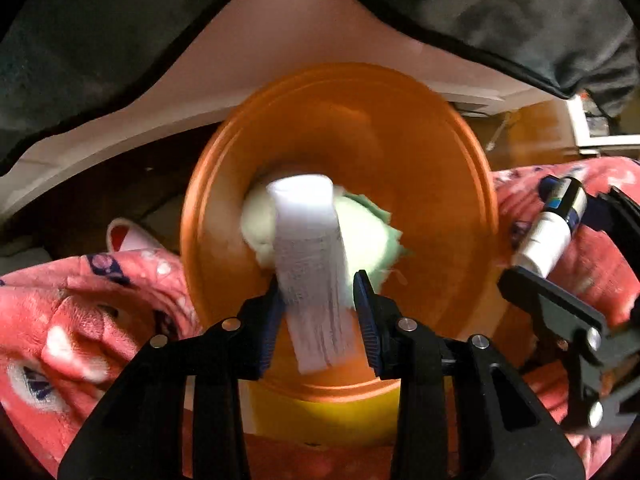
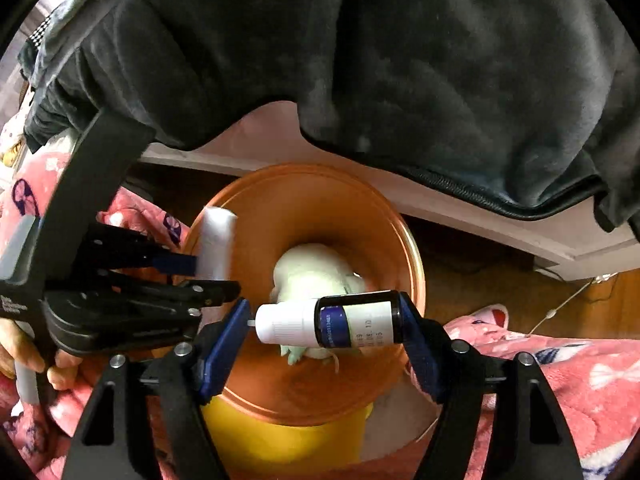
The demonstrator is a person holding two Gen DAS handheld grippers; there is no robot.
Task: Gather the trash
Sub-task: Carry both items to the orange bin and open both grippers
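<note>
An orange bin (image 1: 440,184) with a yellow base stands on the floor; pale green and white crumpled tissue (image 1: 372,236) lies in its bottom. My left gripper (image 1: 320,304) holds a white box-like tube (image 1: 312,264) over the bin opening, its jaws close around it with a small gap on the right side. In the right wrist view the left gripper (image 2: 200,276) and the white tube (image 2: 216,240) are over the bin's left rim. My right gripper (image 2: 324,320) is shut on a small dark bottle with a white cap (image 2: 332,322), held sideways above the bin (image 2: 400,248). The bottle also shows in the left wrist view (image 1: 552,228).
A pink patterned blanket (image 1: 80,320) lies around the bin on both sides (image 2: 560,368). A dark garment (image 2: 400,60) hangs over a pale bed edge (image 1: 280,40) behind the bin. Wooden floor (image 2: 500,280) with a thin cable lies at the right.
</note>
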